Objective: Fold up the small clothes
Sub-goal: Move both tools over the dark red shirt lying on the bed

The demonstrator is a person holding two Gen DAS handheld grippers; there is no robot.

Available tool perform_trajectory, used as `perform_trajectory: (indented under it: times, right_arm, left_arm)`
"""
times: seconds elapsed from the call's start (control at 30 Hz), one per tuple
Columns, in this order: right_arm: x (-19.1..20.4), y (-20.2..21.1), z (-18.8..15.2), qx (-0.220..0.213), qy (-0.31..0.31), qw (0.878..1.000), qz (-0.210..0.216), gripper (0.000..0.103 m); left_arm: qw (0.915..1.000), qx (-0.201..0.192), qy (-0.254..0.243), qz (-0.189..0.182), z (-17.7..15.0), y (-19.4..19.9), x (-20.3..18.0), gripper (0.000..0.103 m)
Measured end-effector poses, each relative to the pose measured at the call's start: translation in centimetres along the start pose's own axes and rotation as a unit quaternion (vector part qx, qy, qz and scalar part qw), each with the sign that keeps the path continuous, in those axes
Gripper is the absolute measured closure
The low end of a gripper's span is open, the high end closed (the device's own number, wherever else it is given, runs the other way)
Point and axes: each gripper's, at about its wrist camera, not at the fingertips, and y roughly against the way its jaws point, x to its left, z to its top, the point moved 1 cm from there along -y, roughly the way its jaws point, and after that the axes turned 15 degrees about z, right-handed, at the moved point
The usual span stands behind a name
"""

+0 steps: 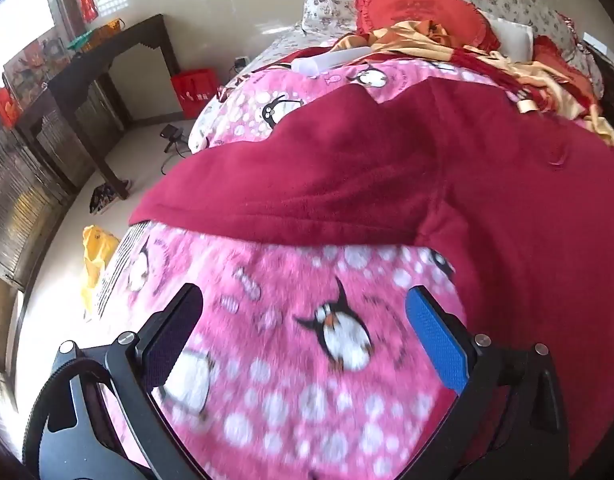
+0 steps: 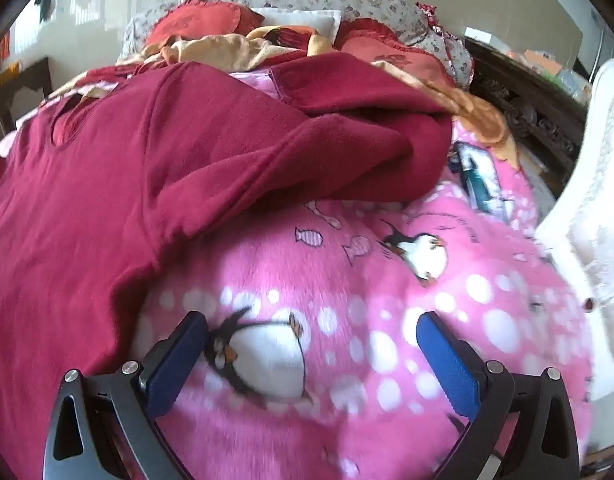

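The left hand-held gripper (image 1: 303, 320) stands spread wide with nothing between its jaws, tilted down over the pink penguin blanket (image 1: 291, 360) on the bed. The right hand-held gripper (image 2: 311, 338) is equally wide and empty, hanging over the same blanket. The dark red fleece top (image 1: 387, 168) lies spread on the blanket, its sleeve stretching toward 9 o'clock in the left wrist view; in the right wrist view its body fills the 9 o'clock side and the other sleeve (image 2: 347, 152) lies bunched toward 1 o'clock. Both grippers point steeply downward, clear of the garment.

Fleecy maroon top (image 1: 387, 168), fuzzy pink blanket (image 1: 291, 380)
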Motion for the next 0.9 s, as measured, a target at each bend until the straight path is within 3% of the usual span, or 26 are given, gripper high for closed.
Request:
perform_trajectory:
  times: [0.2,0.37,0.4,0.47,0.67,0.9]
  right_arm:
    - [3.1,7.2,0.9,-0.018,0.036,0.999,0.019,0.000]
    - [6.5,13.1,2.9,-0.034,0.047,0.997,0.060,0.000]
    - [7.2,13.7,3.3,-0.035,0.047,0.996,0.065,0.000]
    - [8.8,15.2,4.3,-0.042,0.050,0.995,0.082,0.000]
    - [13.0,16.0,5.6,-0.032,0.072,0.992,0.094,0.000]
    - [16.5,13.9,5.7,0.000,0.101,0.990,0.097,0.000]
  left_arm:
    - [0.9970,0.022,0.010,-0.073,-1.4,4.2,0.1,0.001]
    - [0.9905,0.029,0.019,-0.133,-3.1,7.2,-1.2,0.001]
    - [0.9888,0.034,0.017,-0.144,-1.6,6.8,-1.8,0.001]
    - [0.9867,0.035,0.012,-0.159,-2.1,7.5,-2.7,0.001]
    - [0.9819,0.057,-0.004,-0.181,-4.1,7.4,-4.6,0.001]
    - [0.9811,0.082,-0.008,-0.175,-5.8,6.4,-4.9,0.001]
